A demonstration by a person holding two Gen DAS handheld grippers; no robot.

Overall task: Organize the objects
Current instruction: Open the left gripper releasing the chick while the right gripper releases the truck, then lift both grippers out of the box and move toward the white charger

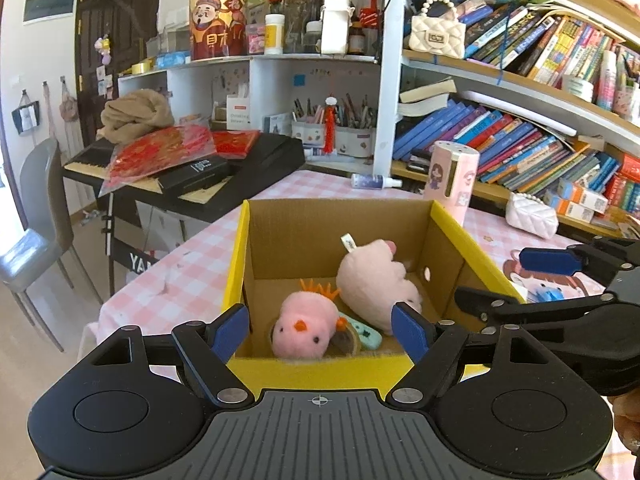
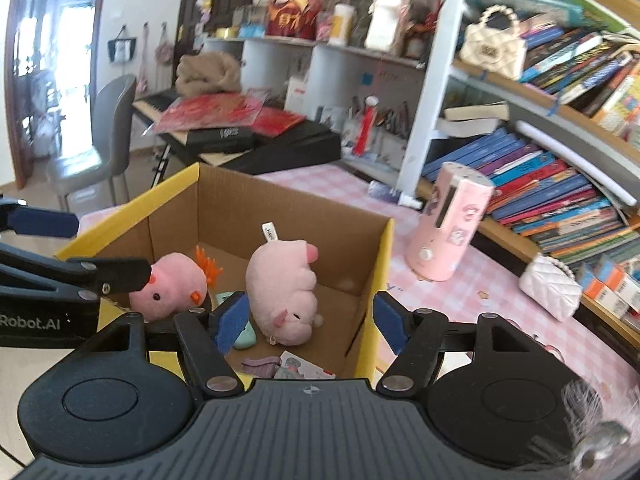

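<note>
Inspecting the yellow-rimmed cardboard box [image 1: 240, 256]: a pink plush pig [image 1: 376, 280] and pink plush chick [image 1: 306, 330] are found inside. Both the left gripper [image 1: 320, 330] and right gripper [image 2: 306, 320] are held spread and empty above its near rim; the next item should be cleared over that rim.

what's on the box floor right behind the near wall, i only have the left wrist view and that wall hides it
observer: A flat picture card and a small purple item lie on the floor of the cardboard box, close to that wall.
operator: is the right gripper carrying anything
observer: No. The right gripper is open, with nothing gripped between its pads.
operator: what's at the foot of the pink cylinder
observer: The pink cylinder has a round white knob low on its side, and its base rests on the checked tablecloth.
</note>
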